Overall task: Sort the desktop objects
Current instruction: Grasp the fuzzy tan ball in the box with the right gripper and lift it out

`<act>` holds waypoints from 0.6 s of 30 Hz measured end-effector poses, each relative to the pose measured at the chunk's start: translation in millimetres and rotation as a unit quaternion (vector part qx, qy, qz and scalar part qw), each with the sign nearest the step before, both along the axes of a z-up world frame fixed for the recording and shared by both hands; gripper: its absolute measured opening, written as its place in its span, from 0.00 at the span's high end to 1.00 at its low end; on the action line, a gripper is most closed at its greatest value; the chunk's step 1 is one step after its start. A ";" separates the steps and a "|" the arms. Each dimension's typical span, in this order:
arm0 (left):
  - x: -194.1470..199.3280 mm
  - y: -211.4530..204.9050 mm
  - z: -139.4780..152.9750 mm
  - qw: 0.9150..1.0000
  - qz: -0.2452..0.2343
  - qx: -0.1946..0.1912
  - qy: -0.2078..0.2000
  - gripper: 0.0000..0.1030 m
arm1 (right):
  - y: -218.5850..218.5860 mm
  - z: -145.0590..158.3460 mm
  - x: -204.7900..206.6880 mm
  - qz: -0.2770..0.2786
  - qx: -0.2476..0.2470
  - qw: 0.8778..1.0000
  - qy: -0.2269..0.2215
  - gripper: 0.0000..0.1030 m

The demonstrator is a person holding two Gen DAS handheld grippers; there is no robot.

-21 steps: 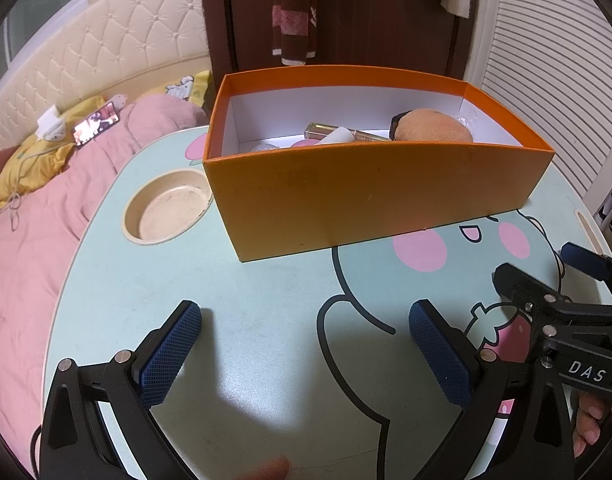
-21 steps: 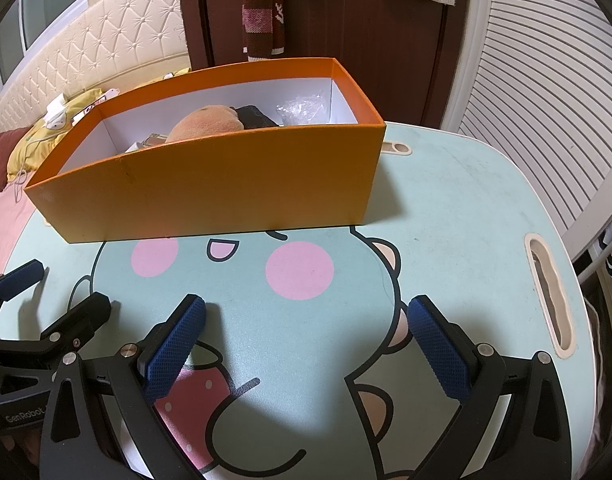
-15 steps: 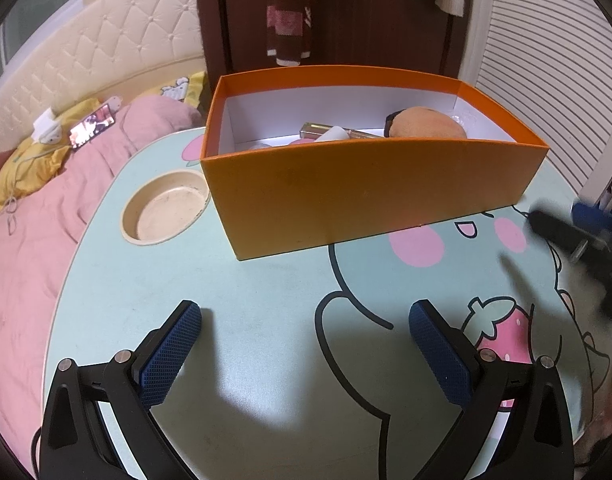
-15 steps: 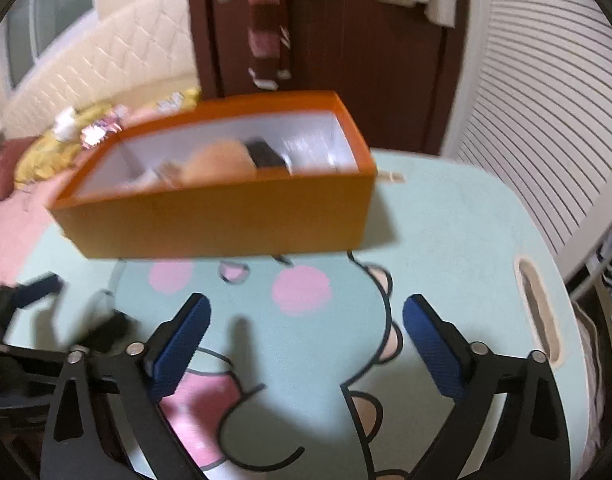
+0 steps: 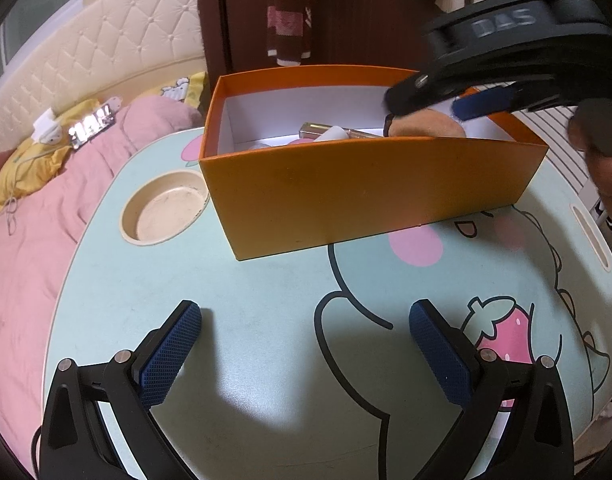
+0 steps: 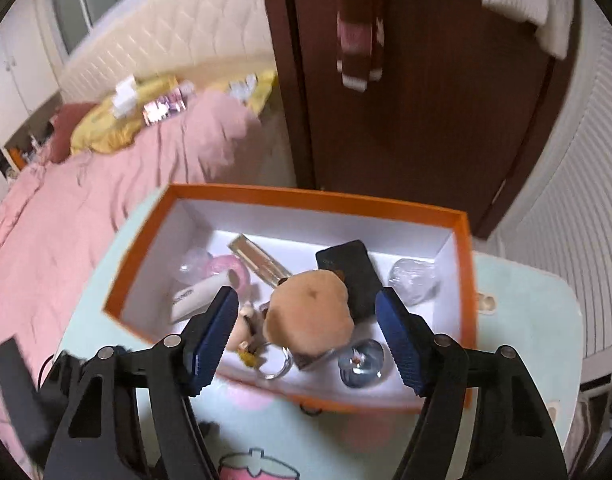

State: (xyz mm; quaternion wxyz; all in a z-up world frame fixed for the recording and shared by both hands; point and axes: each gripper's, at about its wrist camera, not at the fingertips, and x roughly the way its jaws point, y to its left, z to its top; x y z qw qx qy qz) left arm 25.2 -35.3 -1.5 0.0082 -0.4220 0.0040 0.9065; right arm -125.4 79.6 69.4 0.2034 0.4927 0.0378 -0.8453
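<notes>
Since the earlier frames, I have carried the right gripper [image 6: 308, 334] up off the surface [image 5: 266, 320] and over the orange box [image 5: 370, 196]; its fingers have been closing and now stand at a middling gap with nothing pressed between them. In the left wrist view it shows at the upper right of the frame, above the box's far end. My left gripper [image 5: 306, 356] hangs over the surface at the bottom of its frame, fingers wide apart and empty.

Target, as I judge it: the tan plush toy [image 6: 310, 312], lying inside the box near the lower centre of the right wrist frame, between the blue fingers as seen there.

Handling, judged from appearance:
- Plush toy: soft, light, rounded, fuzzy. It should compress, so grip across the widest part of the body.
- Black flat case [image 6: 352, 276], touching the plush at its upper right: stiff, smooth.
- White tube [image 6: 198, 298] and gold stick [image 6: 260, 260], left of centre: rigid, slick cylinders, likely to roll.
- Clear glassy pieces [image 6: 360, 360] at the lower edge: possibly fragile; avoid knocking them.
- Box: thin card walls, white inside; may shift if bumped.
</notes>
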 end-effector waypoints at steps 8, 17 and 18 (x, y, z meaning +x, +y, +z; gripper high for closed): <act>-7.7 3.9 -2.2 1.000 -0.001 0.000 -0.002 0.00 | -15.6 -30.3 17.3 0.025 0.050 0.998 -0.009 0.56; -3.8 2.1 -0.5 1.000 -0.004 0.000 -0.002 0.00 | 7.7 14.8 25.8 0.019 -0.030 0.998 0.057 0.58; -3.9 2.3 -0.1 1.000 -0.004 0.000 -0.002 0.00 | 14.4 23.7 31.5 0.018 -0.048 0.996 0.069 0.58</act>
